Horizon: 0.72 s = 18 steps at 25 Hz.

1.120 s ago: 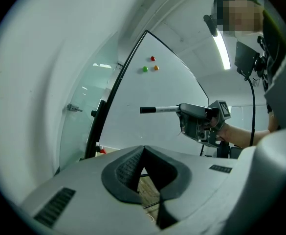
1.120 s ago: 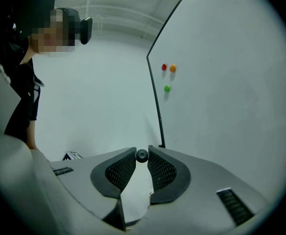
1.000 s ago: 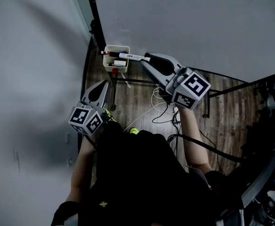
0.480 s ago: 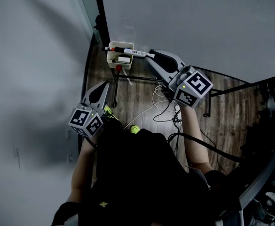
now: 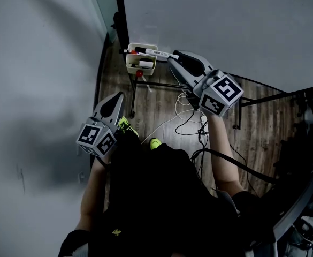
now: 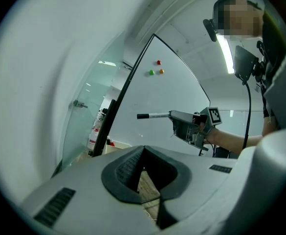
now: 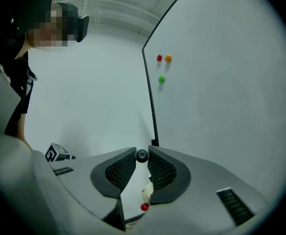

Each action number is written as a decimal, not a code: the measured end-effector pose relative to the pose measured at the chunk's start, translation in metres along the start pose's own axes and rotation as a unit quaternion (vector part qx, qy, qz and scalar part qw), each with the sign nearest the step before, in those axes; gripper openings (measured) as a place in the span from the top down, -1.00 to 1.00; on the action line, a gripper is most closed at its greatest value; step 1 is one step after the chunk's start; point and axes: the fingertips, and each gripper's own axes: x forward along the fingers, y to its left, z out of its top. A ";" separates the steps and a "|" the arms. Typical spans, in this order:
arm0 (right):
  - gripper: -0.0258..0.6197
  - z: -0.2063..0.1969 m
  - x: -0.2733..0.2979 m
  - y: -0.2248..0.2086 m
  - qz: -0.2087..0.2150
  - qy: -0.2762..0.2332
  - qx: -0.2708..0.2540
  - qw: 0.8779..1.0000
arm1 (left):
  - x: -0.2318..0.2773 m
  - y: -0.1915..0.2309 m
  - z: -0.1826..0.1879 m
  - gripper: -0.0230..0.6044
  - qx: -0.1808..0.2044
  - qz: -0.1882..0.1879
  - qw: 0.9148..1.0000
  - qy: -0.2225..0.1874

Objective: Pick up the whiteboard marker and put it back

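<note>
Office or meeting room, likely. Large black-framed whiteboard point(image 5: 226, 20) far right, coloured magnets point(image 7: 159, 58) on it, marker tray point(image 5: 141, 59) at its corner. Glass partition point(image 6: 89, 121) far left. Wood-look floor point(image 5: 156, 106), loose cables point(image 5: 184, 123), ceiling strip light point(image 6: 226, 53).

Rear of marker point(image 5: 155, 53) hidden inside right gripper point(image 5: 172, 57), tray point(image 5: 128, 63) contents too small to tell, whiteboard point(image 5: 226, 25) cropped

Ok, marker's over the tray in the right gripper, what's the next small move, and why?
Probably ease the right gripper down slightly so the whiteboard marker settles into the white tray. The fingers clamp its end, it's held about level, and the head view shows it across the tray's opening, beside another marker. Its height above the rim can't be judged, so go slowly.
</note>
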 end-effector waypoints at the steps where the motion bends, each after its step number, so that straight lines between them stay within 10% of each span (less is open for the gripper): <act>1: 0.70 -0.002 0.002 -0.002 -0.002 0.001 0.001 1.000 | -0.001 0.001 0.000 0.82 0.000 0.000 1.000 0.001; 18: 0.70 -0.041 0.025 -0.032 -0.033 0.031 0.026 0.999 | -0.019 0.030 -0.008 0.82 -0.018 0.028 0.999 0.015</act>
